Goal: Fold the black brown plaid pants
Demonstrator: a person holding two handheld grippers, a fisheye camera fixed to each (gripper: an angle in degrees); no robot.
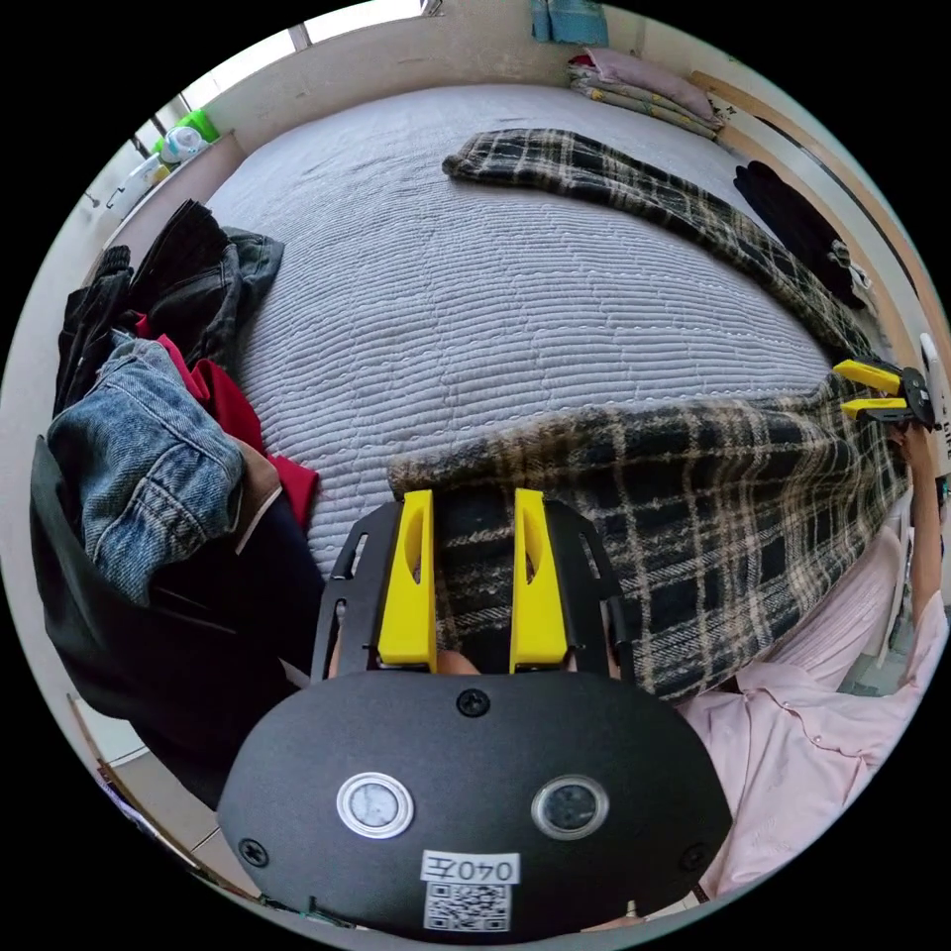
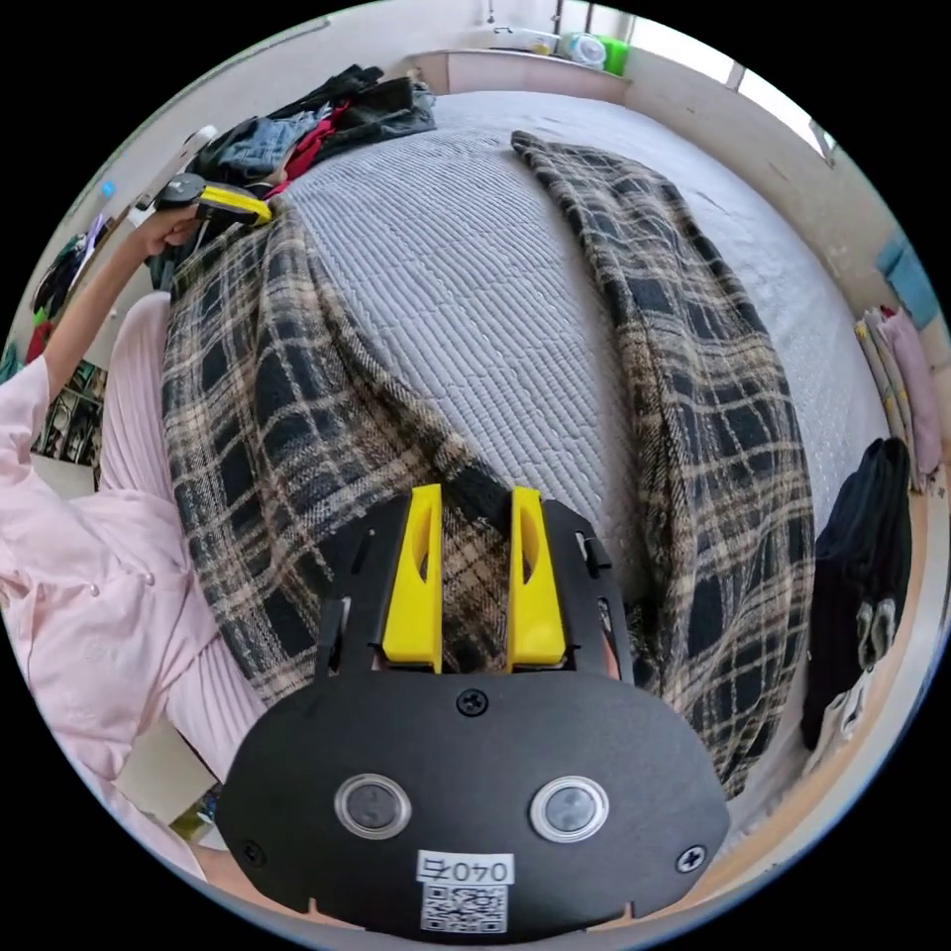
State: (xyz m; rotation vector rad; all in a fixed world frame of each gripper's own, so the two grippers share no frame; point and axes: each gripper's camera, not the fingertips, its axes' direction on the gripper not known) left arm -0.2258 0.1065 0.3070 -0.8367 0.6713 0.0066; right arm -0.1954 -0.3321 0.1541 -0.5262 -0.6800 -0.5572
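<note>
— Step in hand?
— Spreading, most likely: black-and-brown plaid woollen pants [image 1: 684, 515] on the grey quilted bedspread [image 1: 475, 297], waist end at the near edge.
— Tools?
— Left yellow-jawed gripper [image 1: 474, 584] and right yellow-jawed gripper [image 2: 475, 584] both parted, plaid cloth lying between the jaws; firm pinch or not, cannot tell.
— Orientation?
— Long axis away from the edge; one leg stretched toward the far side, the other bunched near the person's pink shirt [image 2: 69, 555].
— Next?
— Probably laying leg onto leg, seams matched.
</note>
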